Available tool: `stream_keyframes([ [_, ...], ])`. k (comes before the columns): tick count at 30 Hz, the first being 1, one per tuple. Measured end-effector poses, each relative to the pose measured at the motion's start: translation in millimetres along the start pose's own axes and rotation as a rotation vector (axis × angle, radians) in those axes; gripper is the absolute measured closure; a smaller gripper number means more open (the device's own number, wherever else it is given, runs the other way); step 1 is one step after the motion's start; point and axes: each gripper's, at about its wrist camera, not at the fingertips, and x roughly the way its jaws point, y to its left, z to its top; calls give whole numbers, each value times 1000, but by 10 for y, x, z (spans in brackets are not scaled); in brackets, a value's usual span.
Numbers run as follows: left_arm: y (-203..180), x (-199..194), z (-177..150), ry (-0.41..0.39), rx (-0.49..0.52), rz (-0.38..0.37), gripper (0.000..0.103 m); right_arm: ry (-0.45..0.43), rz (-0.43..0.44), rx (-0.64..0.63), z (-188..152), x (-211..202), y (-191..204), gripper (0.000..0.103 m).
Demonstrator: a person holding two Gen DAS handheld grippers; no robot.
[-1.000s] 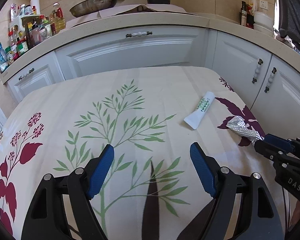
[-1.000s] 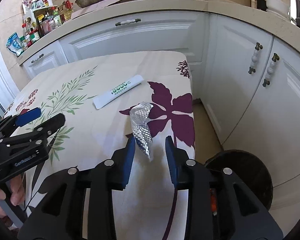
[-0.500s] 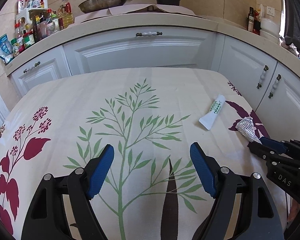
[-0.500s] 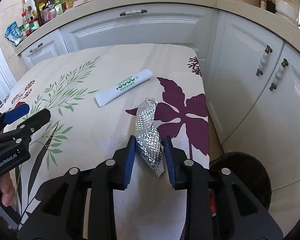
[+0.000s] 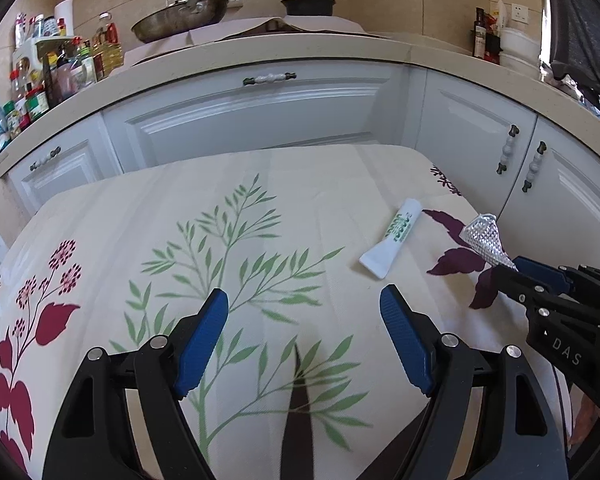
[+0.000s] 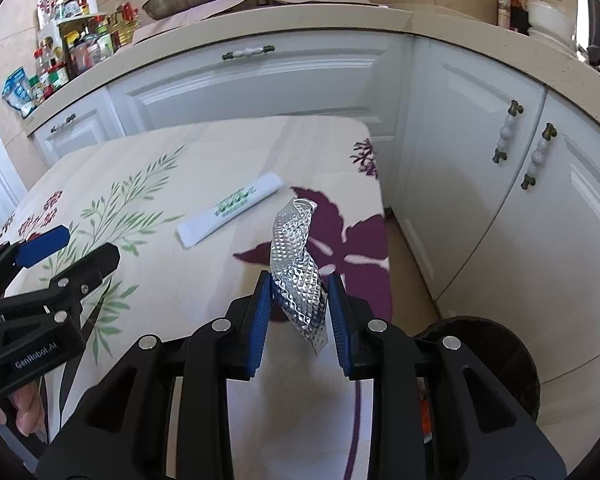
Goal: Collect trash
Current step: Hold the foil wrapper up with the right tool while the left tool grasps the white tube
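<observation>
Foil wrapper (image 6: 298,264), silver and embossed, sits pinched between the blue pads of the right gripper (image 6: 298,300) at lower centre of the right wrist frame; it stands twisted and upright, its top end rising clear above the fingertips, lifted off the cloth. In the left wrist frame the same wrapper (image 5: 485,240) shows at the right edge, sticking up from the right gripper's tips (image 5: 514,266). Left gripper (image 5: 304,336) fills the lower centre of its own frame, fingers spread wide with nothing between them, hovering above the green leaf print; in the right wrist frame it (image 6: 66,246) appears at left centre, likewise spread. White sachet with green print (image 5: 392,242) lies flat on the floral tablecloth (image 5: 220,208), right of centre, near the purple leaf print and apart from both grippers; also visible at frame centre in the right wrist view (image 6: 230,208). Dark round bin (image 6: 496,354) sits on the floor at lower right, beside the table edge and white cabinets (image 6: 480,184). Wok (image 5: 180,20) and black pot (image 5: 308,3) rest on the counter, upper centre.
</observation>
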Motion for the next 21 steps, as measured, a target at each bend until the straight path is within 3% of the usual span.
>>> stream_keyframes([
  [19, -392, 457, 245, 71, 119, -69, 27, -23, 7, 46, 173, 137, -207, 75],
  [21, -432, 511, 263, 78, 137, -75, 31, -23, 8, 49, 180, 143, -220, 75],
])
